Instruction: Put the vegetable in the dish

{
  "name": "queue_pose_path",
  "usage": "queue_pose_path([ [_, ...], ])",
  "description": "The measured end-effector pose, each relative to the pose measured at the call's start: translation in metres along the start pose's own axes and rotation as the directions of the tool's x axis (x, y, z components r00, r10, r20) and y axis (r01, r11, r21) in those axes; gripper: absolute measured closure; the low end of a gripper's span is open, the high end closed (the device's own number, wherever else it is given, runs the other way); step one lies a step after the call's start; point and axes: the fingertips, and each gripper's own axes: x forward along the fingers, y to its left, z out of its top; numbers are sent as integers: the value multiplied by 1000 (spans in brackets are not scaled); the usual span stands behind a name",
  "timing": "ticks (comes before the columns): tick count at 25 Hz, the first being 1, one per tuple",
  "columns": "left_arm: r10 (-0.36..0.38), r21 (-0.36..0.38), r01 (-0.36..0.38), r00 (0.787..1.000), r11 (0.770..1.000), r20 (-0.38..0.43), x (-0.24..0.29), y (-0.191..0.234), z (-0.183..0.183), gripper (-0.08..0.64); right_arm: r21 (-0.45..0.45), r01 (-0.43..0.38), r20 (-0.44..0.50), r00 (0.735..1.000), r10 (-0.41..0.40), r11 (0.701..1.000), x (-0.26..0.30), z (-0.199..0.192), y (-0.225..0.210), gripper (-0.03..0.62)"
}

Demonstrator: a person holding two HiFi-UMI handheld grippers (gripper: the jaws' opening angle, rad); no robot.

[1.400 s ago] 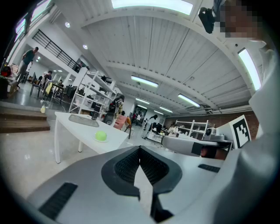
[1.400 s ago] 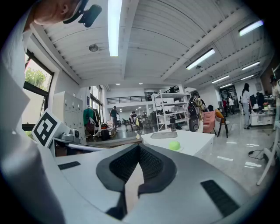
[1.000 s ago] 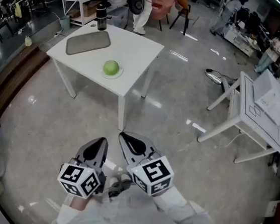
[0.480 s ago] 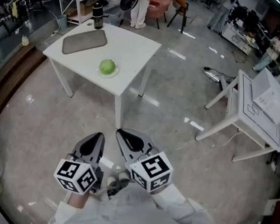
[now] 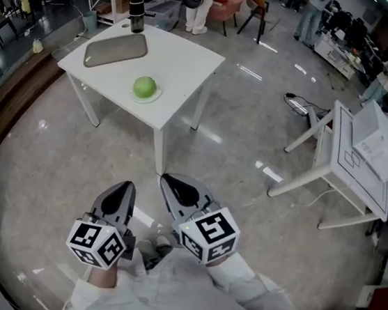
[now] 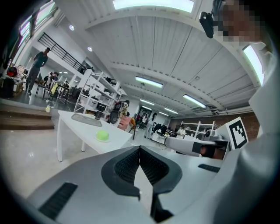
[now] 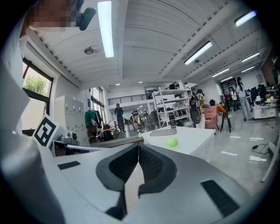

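**Two closed grippers held well apart from the vegetable**

One round green vegetable [image 5: 144,87] is seen resting on a small shallow pale dish [image 5: 157,93], which is set near the closer corner of a white square table [image 5: 185,57]. On the far part of the same table a flat grey rectangular tray [image 5: 115,49] is laid, and a dark cylindrical bottle [image 5: 136,14] is stood upright just beyond it at the table's far edge.

The table is well apart from both grippers, with glossy grey floor [image 5: 53,154] between them. The left gripper [image 5: 120,191] and the right gripper [image 5: 170,183] are held side by side, low in the head view and pointed towards the table. In each gripper view the jaws are brought together, with nothing caught between them. The vegetable is seen small and distant beyond the jaws in both gripper views.

To the right, a second white table [image 5: 352,159] is seen tipped on its side.
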Motion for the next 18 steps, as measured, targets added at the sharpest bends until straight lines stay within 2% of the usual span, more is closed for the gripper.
queue_pose_path([
  [7, 13, -7, -13, 1000, 1000, -26, 15, -4, -14, 551, 29, -29, 23, 999, 28, 999, -1, -4, -12, 578],
  [11, 7, -22, -7, 1000, 1000, -3, 30, -5, -10, 551, 45, -19, 27, 999, 17, 999, 5, -4, -29, 578],
  [18, 32, -13, -33, 999, 999, -32, 55, 29, 1, 551, 76, -8, 18, 1000, 6, 997, 39, -5, -51, 578],
])
